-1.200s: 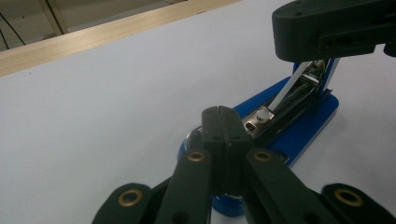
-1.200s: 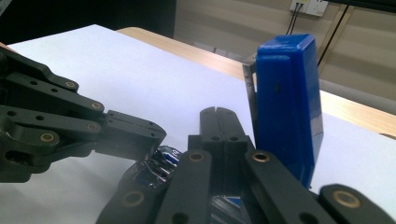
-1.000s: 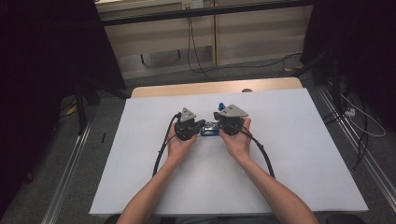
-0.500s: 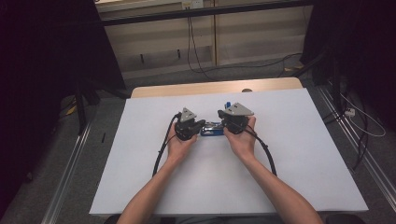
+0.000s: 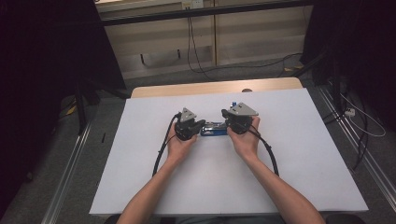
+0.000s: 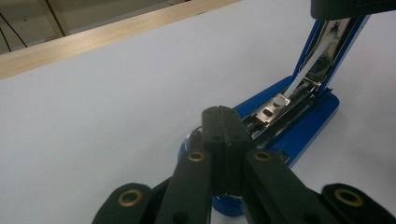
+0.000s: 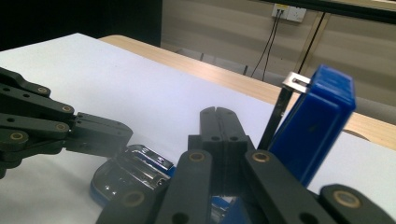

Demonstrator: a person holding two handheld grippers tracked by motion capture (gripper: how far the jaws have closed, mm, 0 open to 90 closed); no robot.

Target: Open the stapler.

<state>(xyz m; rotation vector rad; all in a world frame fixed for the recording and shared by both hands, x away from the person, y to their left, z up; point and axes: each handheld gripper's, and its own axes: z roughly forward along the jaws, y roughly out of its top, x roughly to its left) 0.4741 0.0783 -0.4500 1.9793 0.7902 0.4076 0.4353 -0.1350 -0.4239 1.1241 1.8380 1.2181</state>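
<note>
A blue stapler (image 5: 214, 129) lies on the white table (image 5: 303, 154) between my two grippers, swung open. Its base with the metal magazine (image 6: 280, 116) lies flat, and its blue top arm (image 7: 313, 126) stands up at the right end. My left gripper (image 5: 201, 124) is shut, with nothing between its fingers, and its tips (image 6: 222, 112) sit over the base's rounded front end (image 6: 187, 144). My right gripper (image 5: 225, 114) is shut as well; its tips (image 7: 217, 112) are just left of the raised arm, above the base (image 7: 130, 172). The left gripper (image 7: 121, 133) faces it from the left.
The table's wooden far edge (image 5: 210, 87) runs behind the stapler. A black cable trails from each gripper along the forearms (image 5: 161, 149) (image 5: 271, 154). Metal rails (image 5: 70, 168) and floor cables (image 5: 359, 126) flank the table, and white surface lies on all sides of the hands.
The stapler's raised blue arm and my right gripper have shifted a little to the right. My left gripper has stayed in place.
</note>
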